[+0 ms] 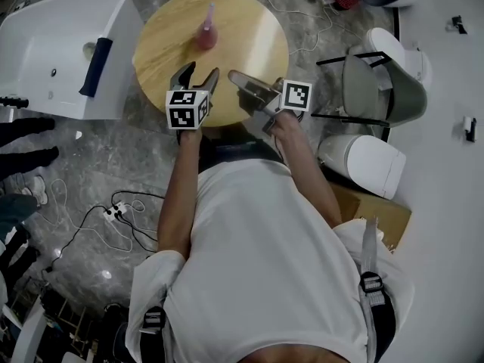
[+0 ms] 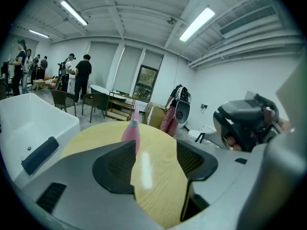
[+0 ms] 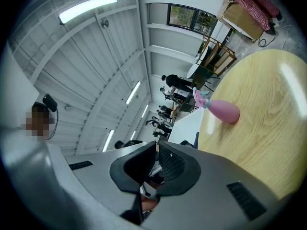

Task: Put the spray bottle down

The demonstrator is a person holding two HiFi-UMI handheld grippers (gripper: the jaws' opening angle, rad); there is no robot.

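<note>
A pink spray bottle (image 1: 206,32) stands upright on the far part of a round wooden table (image 1: 249,29), and nothing holds it. My left gripper (image 1: 198,75) hovers over the table's near edge with its jaws open and empty. In the left gripper view the spray bottle (image 2: 131,133) shows beyond the left jaw of this gripper (image 2: 156,159). My right gripper (image 1: 236,77) is beside the left one, turned on its side and shut on nothing. In the right gripper view the jaws of the right gripper (image 3: 156,151) meet, with the spray bottle (image 3: 221,109) farther off on the table (image 3: 268,123).
A white bathtub (image 1: 53,48) stands left of the table. At the right are a grey chair (image 1: 378,89), two white toilets (image 1: 364,162) and a cardboard box (image 1: 378,212). Cables and a power strip (image 1: 113,212) lie on the floor. People stand in the background (image 2: 82,73).
</note>
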